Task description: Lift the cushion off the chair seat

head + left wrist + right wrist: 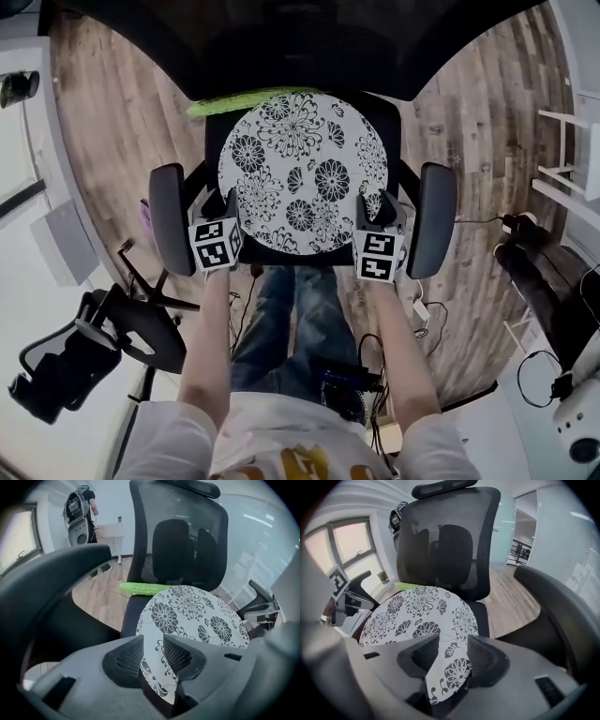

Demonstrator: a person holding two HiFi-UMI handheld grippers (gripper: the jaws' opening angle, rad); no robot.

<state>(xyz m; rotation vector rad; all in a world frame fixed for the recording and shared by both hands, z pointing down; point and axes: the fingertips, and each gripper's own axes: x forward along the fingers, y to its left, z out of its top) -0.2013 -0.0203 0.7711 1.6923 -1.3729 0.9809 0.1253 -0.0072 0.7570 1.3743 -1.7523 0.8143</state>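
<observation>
The round floral cushion [302, 169] lies on the seat of the black office chair [281, 42] at frame centre, between the armrests. The left gripper [223, 236] and right gripper [377, 234] sit at its lower-left and lower-right rim. Each has its jaws parted, with the cushion's edge between the pads and not pinched. A green strip [234, 101] lies at the cushion's upper edge.

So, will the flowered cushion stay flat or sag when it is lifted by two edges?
It will probably sag somewhat: the cushion looks thin where its rim passes between the jaws. It seems light, a flat fabric disc.
</observation>
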